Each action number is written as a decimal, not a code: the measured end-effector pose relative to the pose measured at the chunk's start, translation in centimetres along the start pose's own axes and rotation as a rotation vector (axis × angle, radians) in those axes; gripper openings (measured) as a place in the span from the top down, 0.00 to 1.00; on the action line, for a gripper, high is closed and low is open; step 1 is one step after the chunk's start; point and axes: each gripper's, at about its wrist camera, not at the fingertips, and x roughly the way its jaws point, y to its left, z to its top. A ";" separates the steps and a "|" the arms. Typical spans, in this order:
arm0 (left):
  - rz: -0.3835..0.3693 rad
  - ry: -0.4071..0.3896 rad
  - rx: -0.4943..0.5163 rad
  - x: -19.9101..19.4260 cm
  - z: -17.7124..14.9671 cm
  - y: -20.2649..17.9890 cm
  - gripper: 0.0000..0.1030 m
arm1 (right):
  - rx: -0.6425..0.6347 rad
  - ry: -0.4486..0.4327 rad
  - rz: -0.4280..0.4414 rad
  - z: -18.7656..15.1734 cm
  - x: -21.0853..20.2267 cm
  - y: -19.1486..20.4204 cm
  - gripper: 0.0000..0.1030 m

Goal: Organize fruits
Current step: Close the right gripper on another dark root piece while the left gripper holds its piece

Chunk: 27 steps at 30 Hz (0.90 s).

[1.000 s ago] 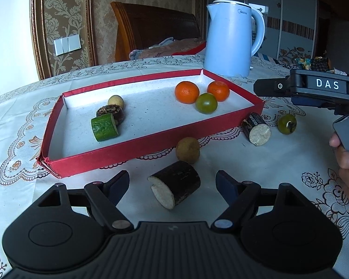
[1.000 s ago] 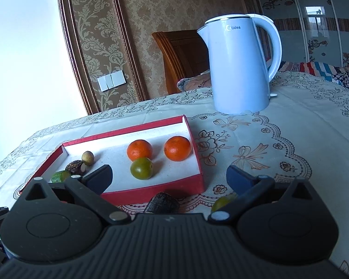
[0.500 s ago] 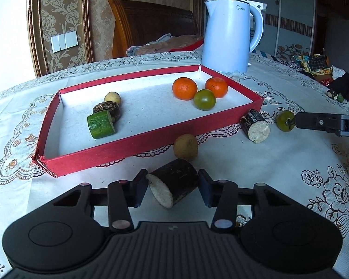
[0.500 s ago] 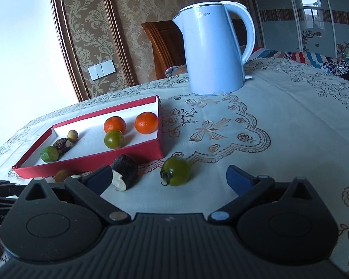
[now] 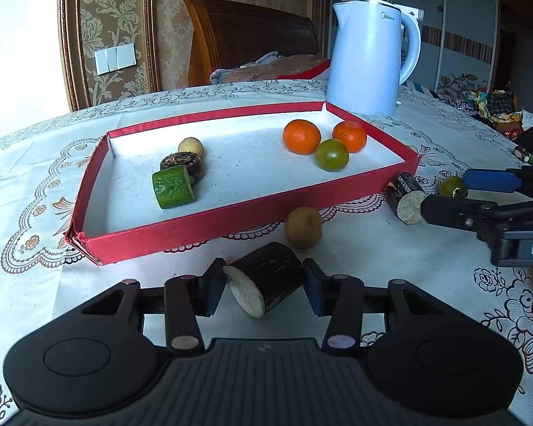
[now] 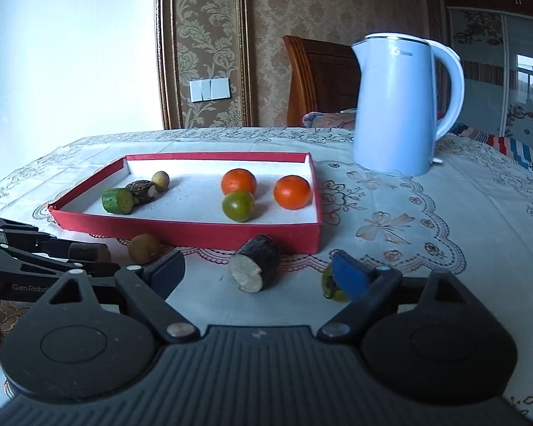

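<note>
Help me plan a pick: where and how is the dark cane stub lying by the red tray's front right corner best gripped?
Probably the cane stub is best taken across its dark curved flanks at mid-length, coming from the near side. It lies on its side with the pale cut end facing the camera, and the wall of the red tray stands close behind it.

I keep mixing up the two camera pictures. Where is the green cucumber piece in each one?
Left wrist view: the cucumber piece lies left of centre, in the near-left part of the red tray.
Right wrist view: the cucumber piece lies far left, at the tray's left end.
Shared landmark: the blue kettle beyond the tray's right end.
</note>
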 end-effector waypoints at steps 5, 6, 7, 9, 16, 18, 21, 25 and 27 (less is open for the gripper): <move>0.000 0.000 -0.001 0.0 0.0 0.0 0.55 | 0.012 0.069 0.015 0.4 2.1 0.7 0.28; 0.000 0.000 -0.001 0.0 0.0 0.0 0.55 | 0.019 0.081 0.017 0.4 2.5 0.7 0.29; 0.000 0.000 -0.002 0.0 0.0 0.0 0.55 | 0.019 0.089 0.015 0.5 2.8 0.8 0.29; -0.001 0.001 -0.003 0.1 0.0 0.1 0.55 | 0.026 0.107 0.000 0.6 3.4 0.8 0.33; -0.001 0.001 -0.003 0.0 0.0 0.1 0.55 | 0.071 0.175 -0.036 1.1 5.6 0.3 0.35; -0.001 0.001 -0.002 0.0 0.0 0.1 0.55 | 0.053 0.175 -0.048 1.1 5.7 0.5 0.43; -0.001 0.000 -0.003 0.0 0.0 0.1 0.55 | 0.032 0.173 -0.054 1.1 5.7 0.9 0.50; 0.001 0.000 0.000 0.0 0.0 0.1 0.55 | 0.035 0.167 -0.062 1.1 5.6 0.8 0.59; 0.003 0.000 0.002 0.0 0.0 0.1 0.55 | 0.033 0.163 -0.065 1.1 5.6 0.8 0.63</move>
